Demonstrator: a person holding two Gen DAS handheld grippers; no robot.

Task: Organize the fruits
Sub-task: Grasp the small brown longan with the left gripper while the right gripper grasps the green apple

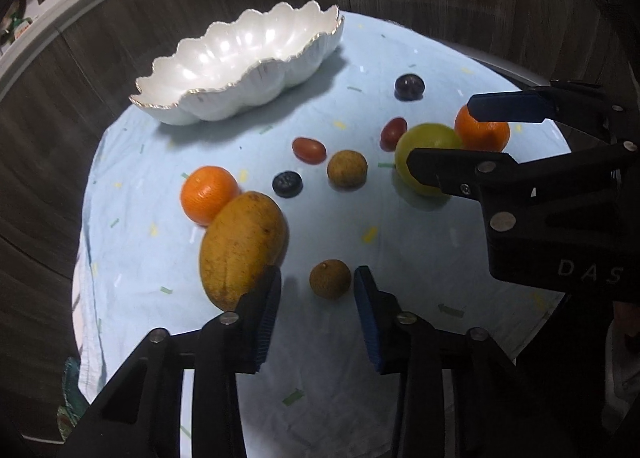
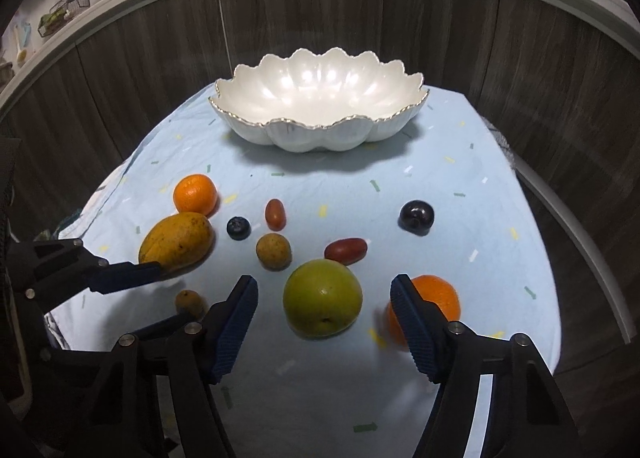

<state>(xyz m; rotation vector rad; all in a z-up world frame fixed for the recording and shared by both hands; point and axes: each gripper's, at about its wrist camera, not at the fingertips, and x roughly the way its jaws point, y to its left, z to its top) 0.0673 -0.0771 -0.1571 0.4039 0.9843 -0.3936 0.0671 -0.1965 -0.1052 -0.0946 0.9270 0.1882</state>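
A white scalloped bowl (image 1: pixel 240 65) (image 2: pixel 320 105) stands empty at the far side of a light blue cloth. Loose fruit lies in front of it. My left gripper (image 1: pixel 318 286) is open, its fingers on either side of a small brown longan (image 1: pixel 330 278), with a yellow mango (image 1: pixel 242 246) (image 2: pixel 176 244) just to its left. My right gripper (image 2: pixel 324 298) is open around a green apple (image 2: pixel 322 298) (image 1: pixel 426 155). An orange (image 2: pixel 438 304) (image 1: pixel 482 129) sits behind its right finger. It also shows in the left wrist view (image 1: pixel 440 133).
Also on the cloth are a second orange (image 1: pixel 210 193) (image 2: pixel 195 193), a blueberry (image 1: pixel 287 183) (image 2: pixel 238 227), a second longan (image 1: pixel 347 169) (image 2: pixel 273 252), two red oval fruits (image 1: pixel 309 149) (image 1: pixel 393 133), and a dark plum (image 1: pixel 409 87) (image 2: pixel 416 216). Dark wood panels surround the table.
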